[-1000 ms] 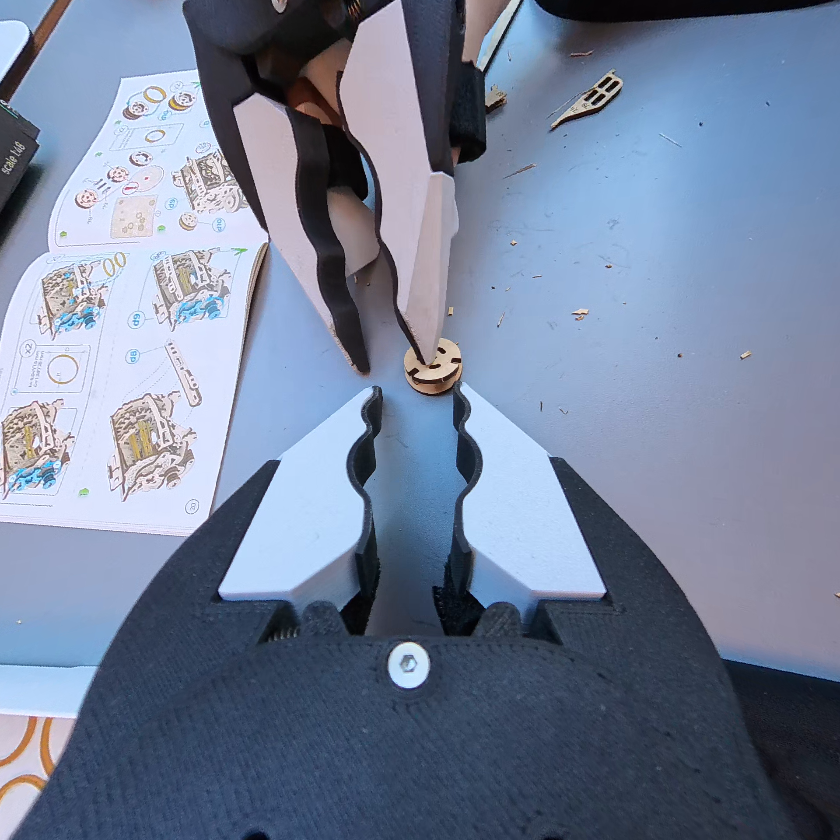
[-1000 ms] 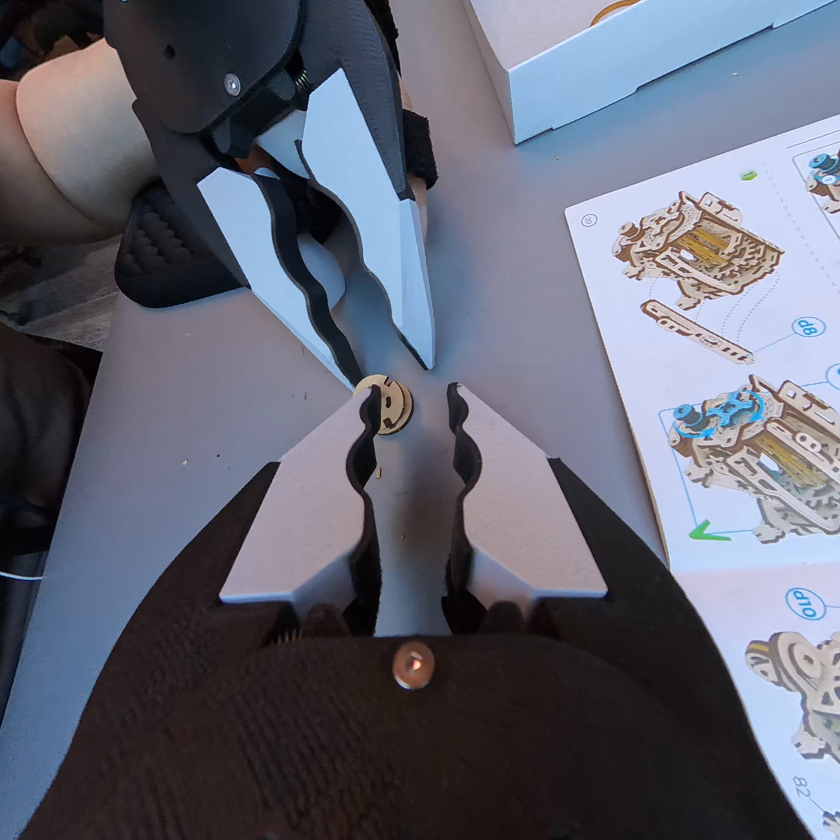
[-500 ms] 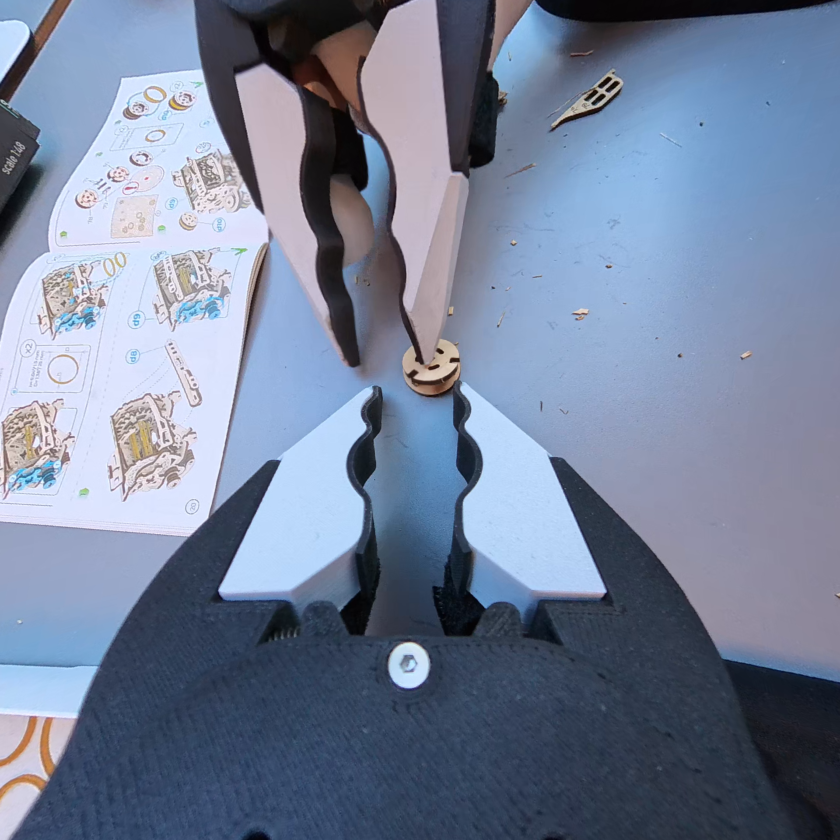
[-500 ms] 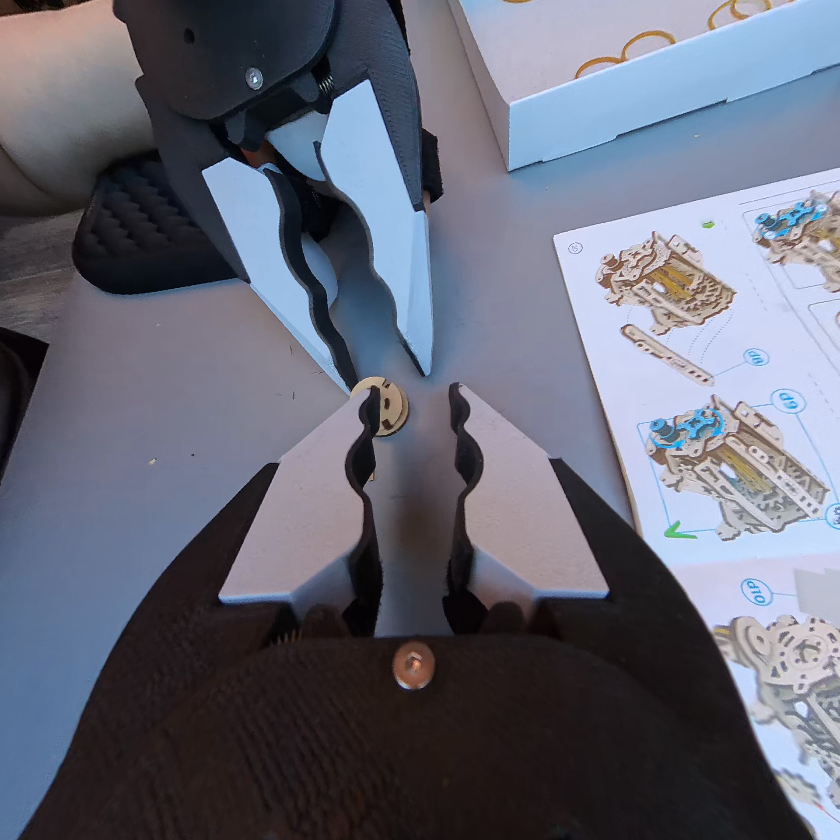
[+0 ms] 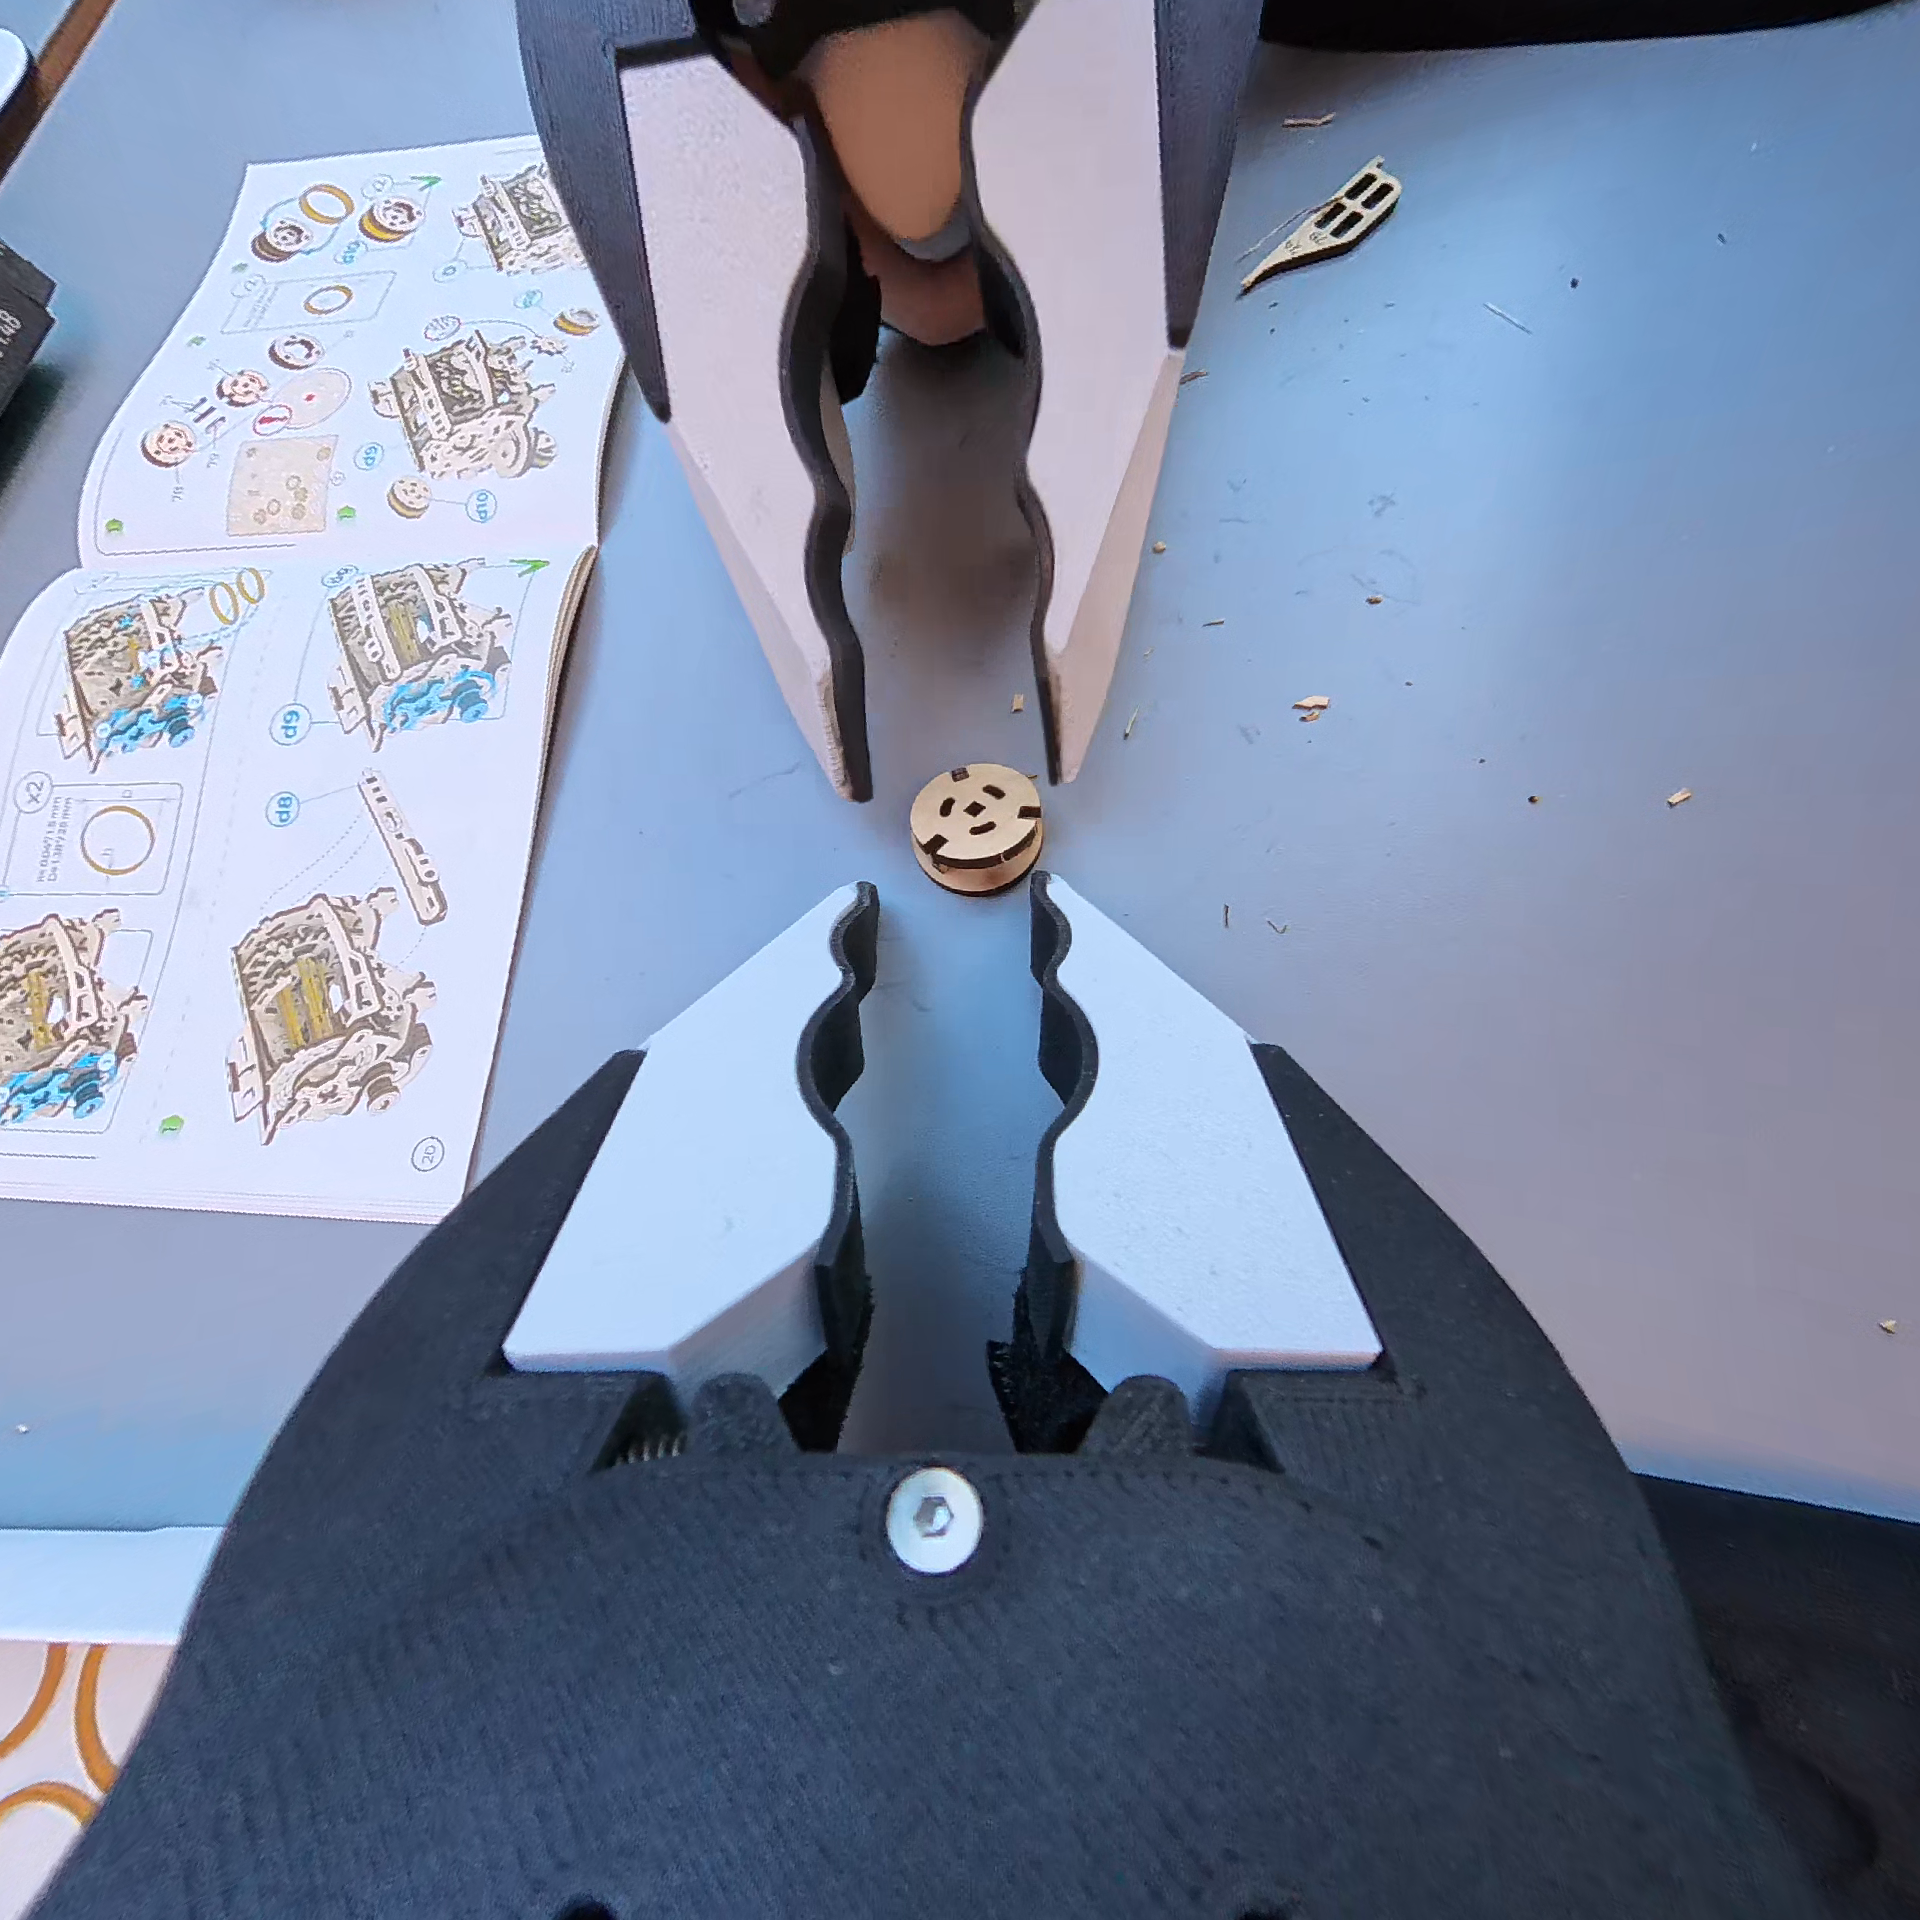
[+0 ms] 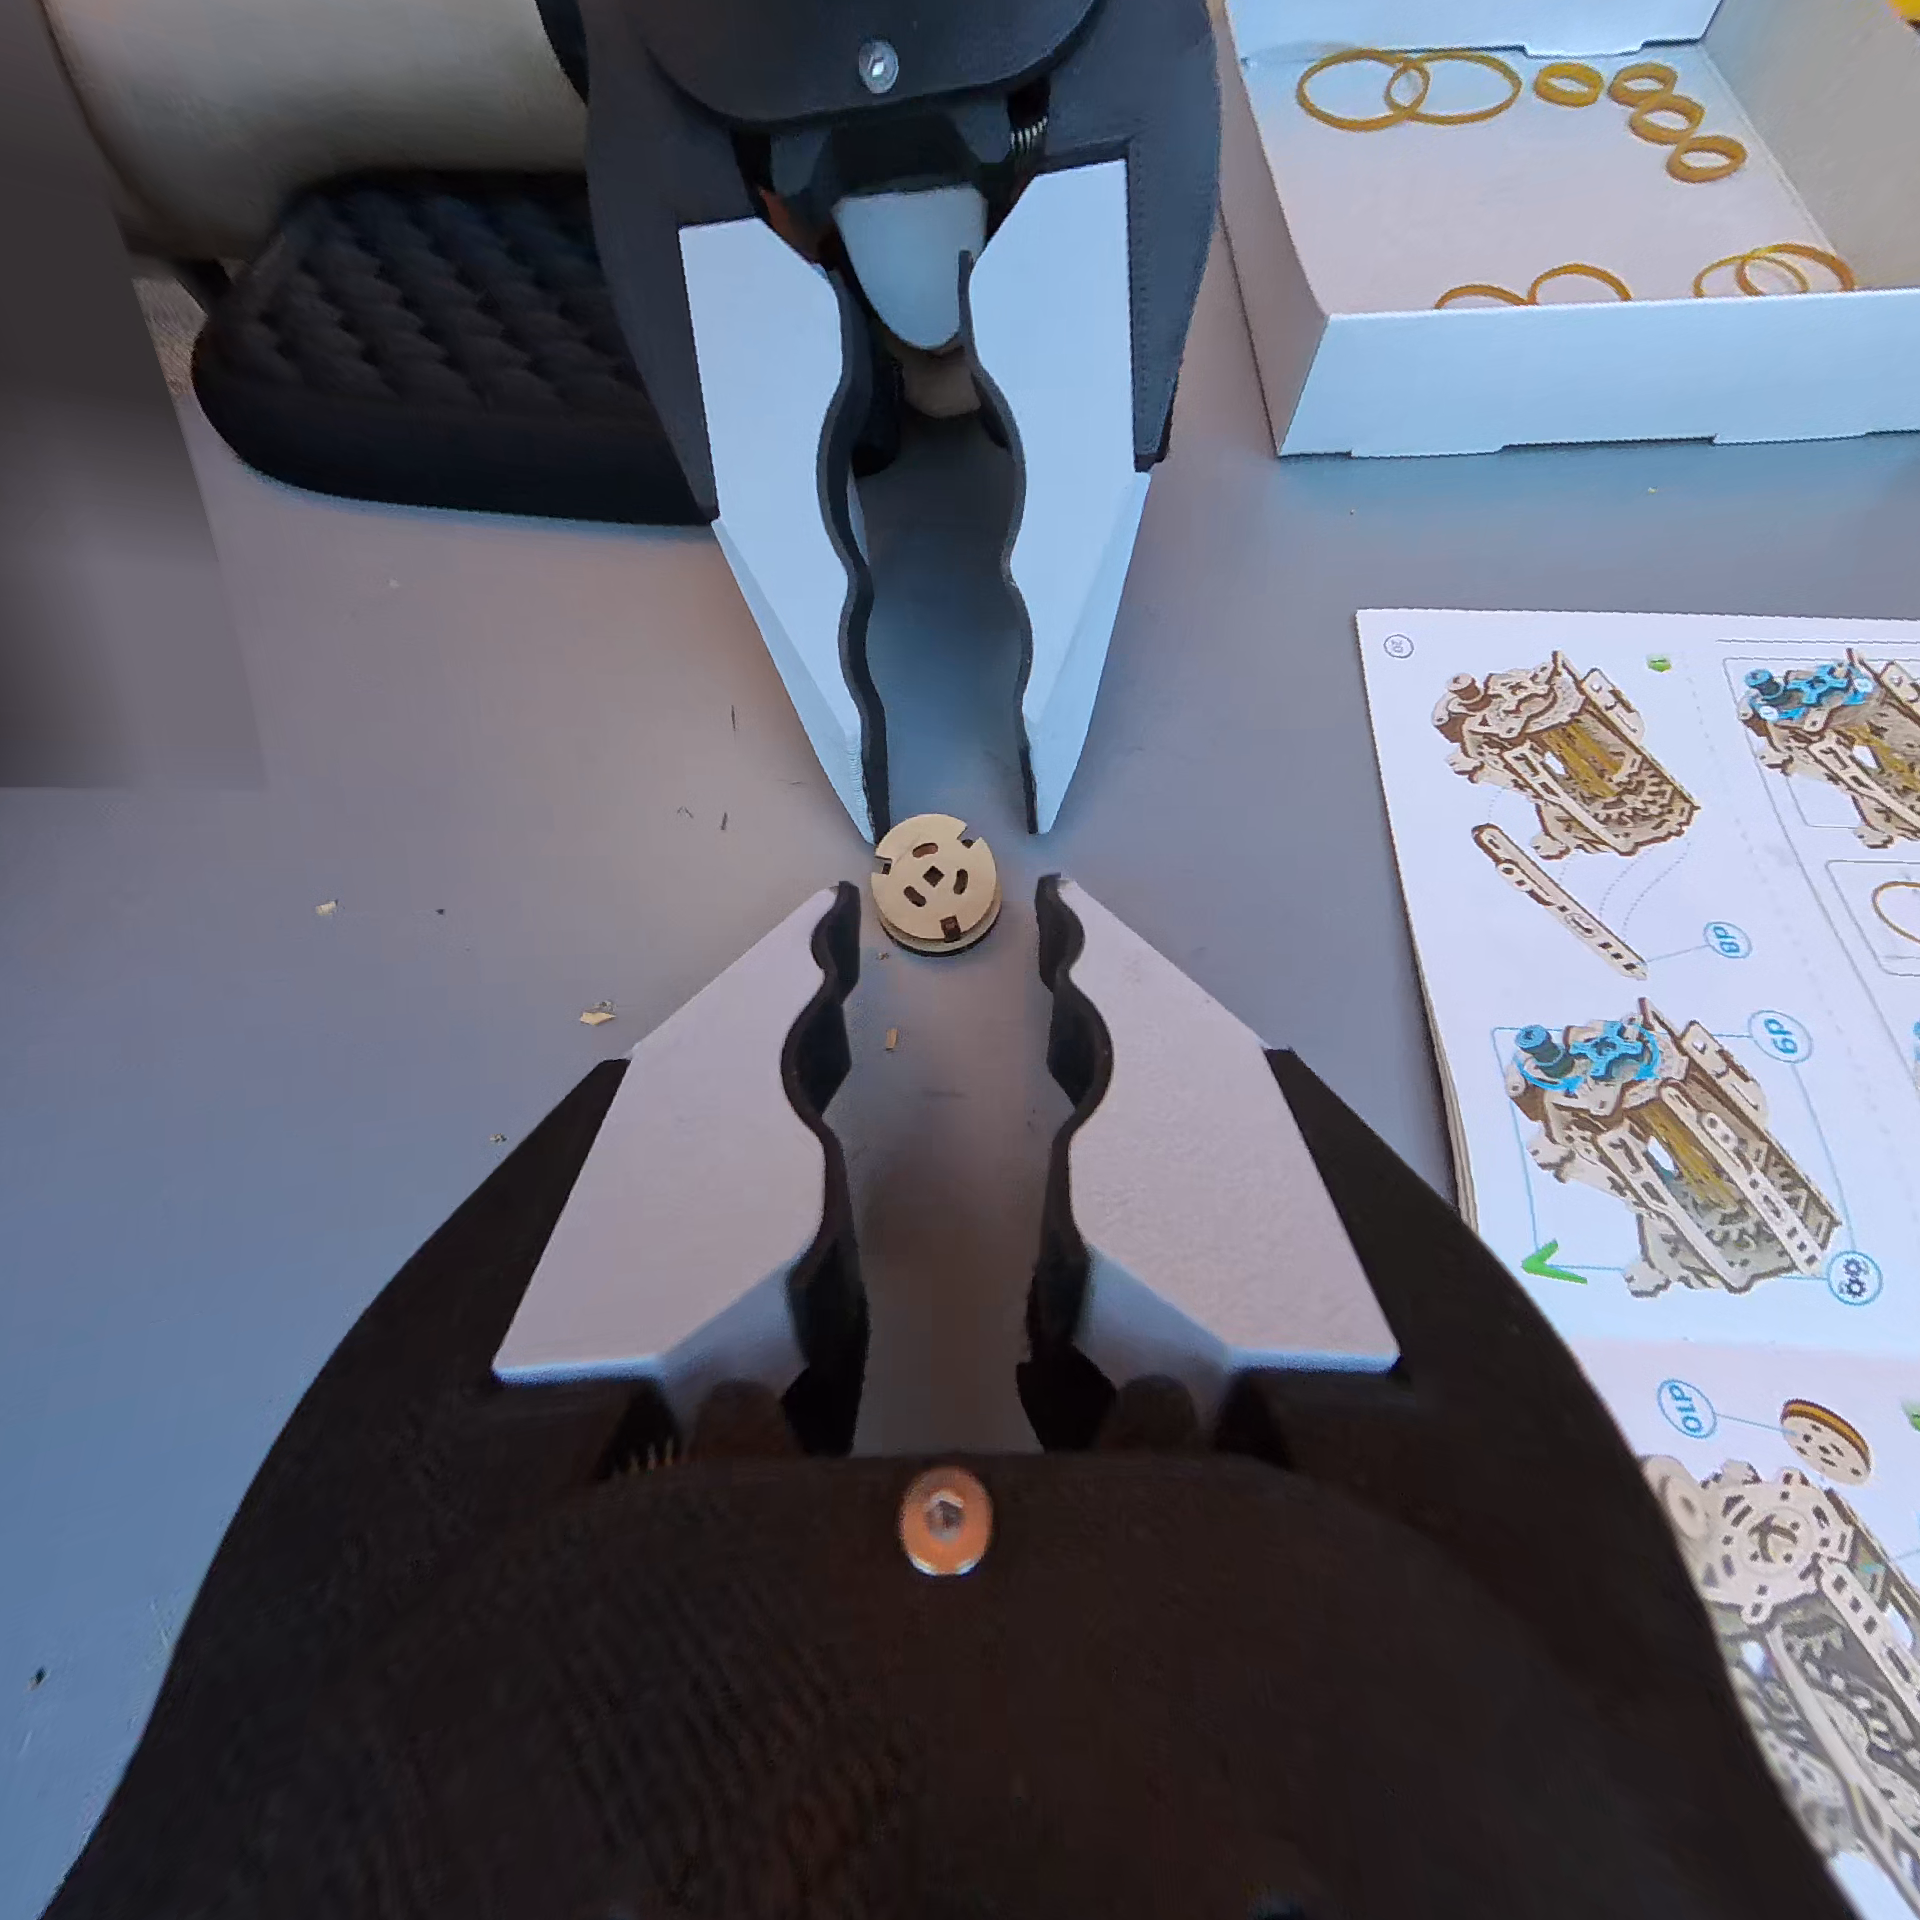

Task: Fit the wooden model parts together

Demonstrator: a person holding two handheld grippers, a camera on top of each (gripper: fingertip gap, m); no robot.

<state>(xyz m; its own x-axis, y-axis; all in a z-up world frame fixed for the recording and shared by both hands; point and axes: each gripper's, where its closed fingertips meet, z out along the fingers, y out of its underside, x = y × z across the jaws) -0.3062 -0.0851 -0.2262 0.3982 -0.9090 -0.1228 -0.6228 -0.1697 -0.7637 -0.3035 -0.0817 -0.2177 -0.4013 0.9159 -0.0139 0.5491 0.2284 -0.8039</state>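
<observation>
Left wrist view: small round wooden disc assembly (image 5: 975, 828), slotted top face, lies flat on the grey table (image 5: 1507, 935), between the two tools' tips and held by neither. Left tool (image 5: 954, 897) released, fingers spread, tips just short of the disc's near edge; the disc sits toward its right tip. Right tool (image 5: 956, 784) faces it from the far side, also released, tips resting at or just above the table, just behind the disc; contact cannot be told. A person's fingertip (image 5: 914, 229) shows up between the right tool's fingers.

Right wrist view: same disc (image 6: 935, 883) sits just ahead of the right tool (image 6: 948, 899), closer to its left tip, with the left tool (image 6: 954, 826) opposite, tips just beyond the disc.

Open instruction booklet (image 5: 260, 665) lies flat on the table to the left tool's left. Loose flat wooden piece (image 5: 1325, 223) lies well apart at far right, wood chips (image 5: 1311, 707) scattered around. White cardboard box (image 6: 1558, 353) holding yellow rubber bands (image 6: 1403, 88) sits beyond the booklet (image 6: 1683, 987) in the right wrist view. Black padded cushion (image 6: 436, 364) behind the left tool.
</observation>
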